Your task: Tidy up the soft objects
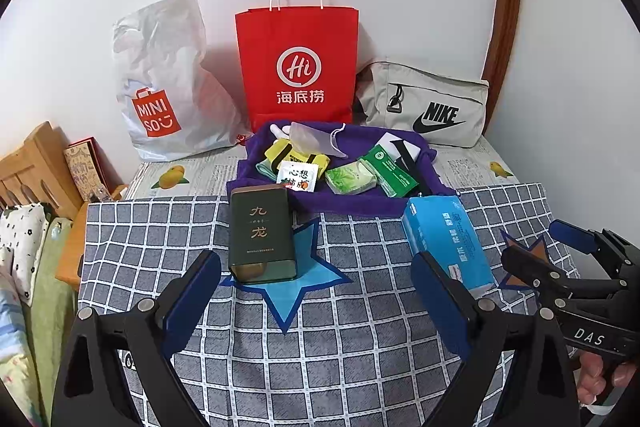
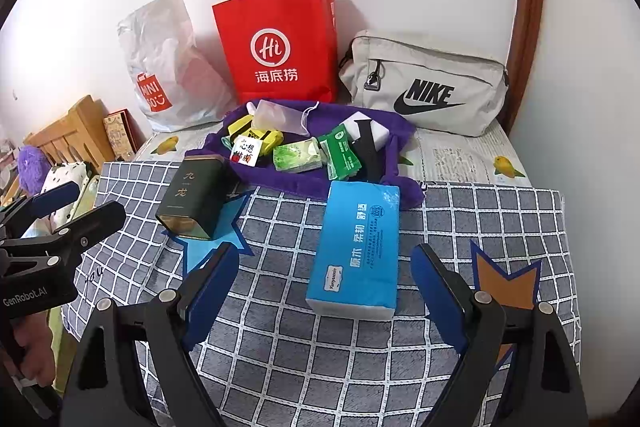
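A blue tissue pack lies on the checked cloth, its near end between the fingers of my right gripper. That gripper is open and its pads stay clear of the pack. A dark green tin stands on a blue star just beyond my left gripper, which is open with nothing in it. Behind both, a purple cloth holds several small items: green tissue packets, a white sachet, a yellow item and a face mask. The right gripper also shows at the right edge of the left wrist view.
Against the wall stand a white Miniso plastic bag, a red paper bag and a grey Nike pouch. A wooden headboard and pillows lie off the left edge. A person's hand holds the left gripper.
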{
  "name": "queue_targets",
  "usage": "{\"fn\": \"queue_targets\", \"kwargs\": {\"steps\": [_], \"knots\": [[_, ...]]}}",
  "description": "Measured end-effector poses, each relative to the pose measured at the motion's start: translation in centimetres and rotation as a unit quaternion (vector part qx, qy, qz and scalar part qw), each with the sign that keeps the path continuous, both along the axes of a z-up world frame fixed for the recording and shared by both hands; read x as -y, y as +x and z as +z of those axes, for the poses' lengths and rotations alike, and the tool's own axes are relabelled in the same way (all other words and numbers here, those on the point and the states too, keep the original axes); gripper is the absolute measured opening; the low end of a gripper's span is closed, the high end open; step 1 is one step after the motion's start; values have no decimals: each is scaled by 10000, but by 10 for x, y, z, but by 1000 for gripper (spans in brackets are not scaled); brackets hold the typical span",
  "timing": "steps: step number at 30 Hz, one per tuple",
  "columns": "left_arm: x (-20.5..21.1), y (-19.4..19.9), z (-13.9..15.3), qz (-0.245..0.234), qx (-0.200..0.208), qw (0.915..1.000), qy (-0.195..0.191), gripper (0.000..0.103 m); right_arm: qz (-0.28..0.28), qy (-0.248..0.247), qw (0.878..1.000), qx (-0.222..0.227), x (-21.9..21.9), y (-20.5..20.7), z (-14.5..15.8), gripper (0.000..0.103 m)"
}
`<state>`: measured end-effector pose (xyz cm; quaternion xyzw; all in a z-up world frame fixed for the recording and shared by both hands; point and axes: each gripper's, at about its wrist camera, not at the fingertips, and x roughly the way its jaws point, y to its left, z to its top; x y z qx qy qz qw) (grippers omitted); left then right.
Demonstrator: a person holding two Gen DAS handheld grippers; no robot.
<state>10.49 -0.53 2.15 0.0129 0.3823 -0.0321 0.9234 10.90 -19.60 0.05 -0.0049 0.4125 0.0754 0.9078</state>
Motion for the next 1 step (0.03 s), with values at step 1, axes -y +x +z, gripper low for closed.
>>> {"fn": "queue_targets", "kwargs": {"steps": [1], "knots": [[1,1,-1,-21,-5,10000,27,96,1,2,10000,-5,0,0,0,87]]}}
